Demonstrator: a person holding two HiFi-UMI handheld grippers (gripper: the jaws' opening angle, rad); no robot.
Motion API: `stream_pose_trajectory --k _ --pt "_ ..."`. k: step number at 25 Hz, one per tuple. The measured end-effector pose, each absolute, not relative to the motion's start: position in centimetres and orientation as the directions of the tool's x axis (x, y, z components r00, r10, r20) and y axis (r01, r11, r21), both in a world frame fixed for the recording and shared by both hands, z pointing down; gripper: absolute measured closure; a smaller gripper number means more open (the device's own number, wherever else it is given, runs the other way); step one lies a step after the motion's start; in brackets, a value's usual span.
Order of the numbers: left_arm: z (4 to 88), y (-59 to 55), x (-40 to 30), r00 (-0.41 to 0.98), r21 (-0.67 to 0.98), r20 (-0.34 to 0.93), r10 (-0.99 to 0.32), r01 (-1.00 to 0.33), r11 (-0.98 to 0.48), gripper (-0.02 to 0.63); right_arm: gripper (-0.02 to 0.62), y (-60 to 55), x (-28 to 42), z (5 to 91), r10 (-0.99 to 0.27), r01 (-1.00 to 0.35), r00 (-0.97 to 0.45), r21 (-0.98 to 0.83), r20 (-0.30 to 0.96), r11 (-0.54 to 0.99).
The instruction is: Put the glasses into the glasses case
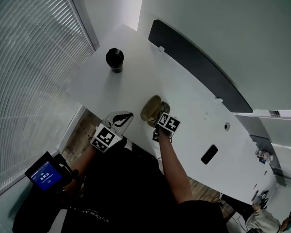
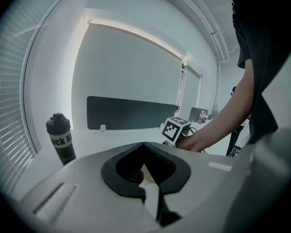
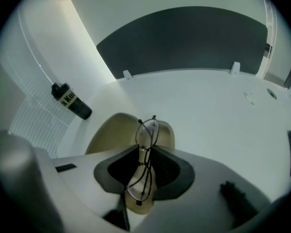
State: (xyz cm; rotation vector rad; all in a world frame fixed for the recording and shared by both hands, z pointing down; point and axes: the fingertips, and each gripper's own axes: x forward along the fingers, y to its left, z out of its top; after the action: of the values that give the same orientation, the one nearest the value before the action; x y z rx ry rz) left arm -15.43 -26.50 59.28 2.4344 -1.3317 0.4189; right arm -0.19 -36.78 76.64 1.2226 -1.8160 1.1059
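The glasses case [image 1: 151, 109] lies on the tabletop [image 1: 184, 81]. The bottle [image 1: 114, 59] stands well behind it; the phone [image 1: 209, 154] lies to its right.

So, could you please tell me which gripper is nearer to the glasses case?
Right. The right gripper hangs directly over the glasses case, holding the glasses above it. The left gripper sits to the case's left in the head view, apart from it.

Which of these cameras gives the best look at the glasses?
The right gripper view: the glasses are clamped close up in the right gripper, with the case beyond. The head and left gripper views don't show them.
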Motion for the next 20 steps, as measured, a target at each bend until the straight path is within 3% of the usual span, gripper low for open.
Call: stream_pose_trajectory --k 8,14,20 --pt "60.4 -26.1 -17.6 0.488 0.157 0.421 -0.764 -0.869 -0.469 0.598 0.505 -37.2 1.9 80.2 -0.314 -0.967 -0.252 -0.225 0.915 0.121" --pt "60.6 -26.3 -16.6 0.513 0.168 0.414 -0.752 -0.855 -0.491 0.598 0.503 -37.0 2.4 79.9 -0.326 -0.968 -0.242 -0.203 0.914 0.148" --pt "60.5 -26.4 -16.0 0.538 0.173 0.416 -0.733 -0.838 -0.518 0.598 0.488 -35.6 1.9 77.8 -0.346 -0.944 -0.283 -0.195 0.894 0.267"
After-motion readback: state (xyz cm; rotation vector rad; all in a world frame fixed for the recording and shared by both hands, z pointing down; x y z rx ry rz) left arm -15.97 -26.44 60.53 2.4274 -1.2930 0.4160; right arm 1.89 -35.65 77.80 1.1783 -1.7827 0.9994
